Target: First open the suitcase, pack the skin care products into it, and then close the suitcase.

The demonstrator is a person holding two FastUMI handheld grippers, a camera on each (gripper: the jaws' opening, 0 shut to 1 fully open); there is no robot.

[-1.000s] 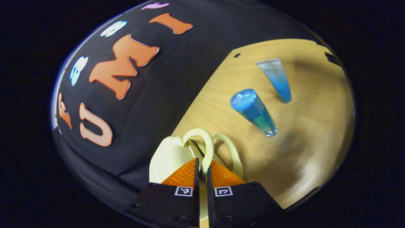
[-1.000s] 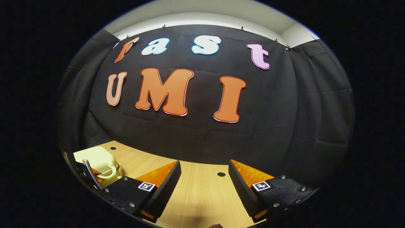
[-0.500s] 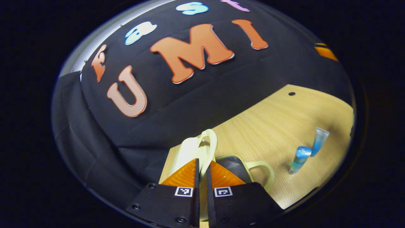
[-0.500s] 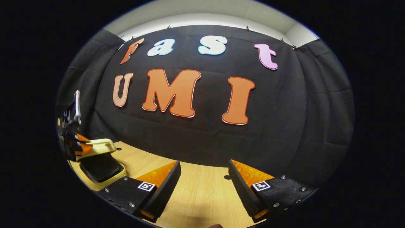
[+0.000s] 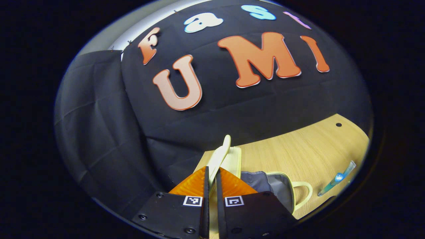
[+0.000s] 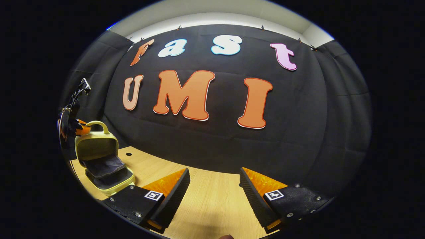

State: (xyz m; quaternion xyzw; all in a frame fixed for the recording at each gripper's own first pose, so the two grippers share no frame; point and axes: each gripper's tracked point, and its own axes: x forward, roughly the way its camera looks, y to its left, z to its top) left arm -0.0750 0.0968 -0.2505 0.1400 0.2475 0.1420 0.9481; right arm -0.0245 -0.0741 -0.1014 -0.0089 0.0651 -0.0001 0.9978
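The pale yellow suitcase (image 6: 99,162) stands open at the far left of the right gripper view, its lid (image 6: 95,146) raised upright over the dark-lined base. My left gripper (image 5: 212,171) is shut on the lid's handle (image 5: 219,156), seen edge-on between its fingers. To its right lies the base with its grey lining (image 5: 270,184). A blue skin care tube (image 5: 336,179) shows at the far right on the table. My right gripper (image 6: 214,172) hovers open above the bare wooden table (image 6: 212,205), holding nothing. The left gripper (image 6: 71,127) also appears beside the lid's top.
The black cloth wall rises close behind the table. A small round hole (image 5: 338,124) marks the tabletop near its back edge. The base's own loop handle (image 5: 303,194) sticks out toward the tube.
My left gripper has lifted the lid by its handle from half open to upright, exposing the lining. The skin care products have slid toward the edge of its view. The right gripper stayed put.
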